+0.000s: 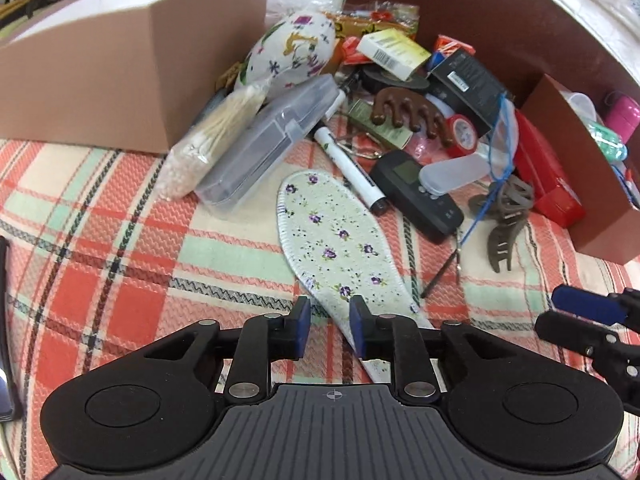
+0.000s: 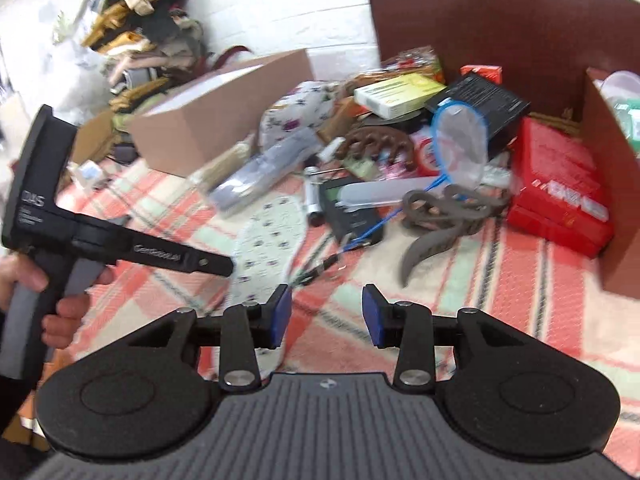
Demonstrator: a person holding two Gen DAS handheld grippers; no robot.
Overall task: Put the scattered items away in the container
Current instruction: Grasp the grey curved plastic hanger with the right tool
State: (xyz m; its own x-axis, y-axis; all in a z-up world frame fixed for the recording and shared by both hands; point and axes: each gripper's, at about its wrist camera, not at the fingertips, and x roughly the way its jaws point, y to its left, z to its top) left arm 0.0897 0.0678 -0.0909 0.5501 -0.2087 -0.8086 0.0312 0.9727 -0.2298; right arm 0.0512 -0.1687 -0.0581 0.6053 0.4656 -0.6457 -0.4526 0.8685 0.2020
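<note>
At the bottom centre of the left wrist view, the left gripper (image 1: 329,326) has its fingers narrowly parted with nothing pressed between them; the heel of the floral insole (image 1: 334,240) lies under the gap on the plaid blanket (image 1: 100,248). In the right wrist view the right gripper (image 2: 326,316) is parted a little wider and empty, above the blanket.

Up from the insole, mid-frame, lie a white marker (image 1: 350,168), a black device with a small screen (image 1: 416,192) and a brown hair claw (image 1: 508,224). Left of the marker sit a clear plastic case (image 1: 272,140) and a bag of cotton swabs (image 1: 212,140).

The brown cardboard container (image 1: 580,152) stands at the right edge, a red box (image 1: 548,176) against it. An open cardboard box (image 1: 132,68) fills the upper left.

At the left of the right wrist view a hand (image 2: 60,300) grips the other handle; its lettering is too blurred to read.
</note>
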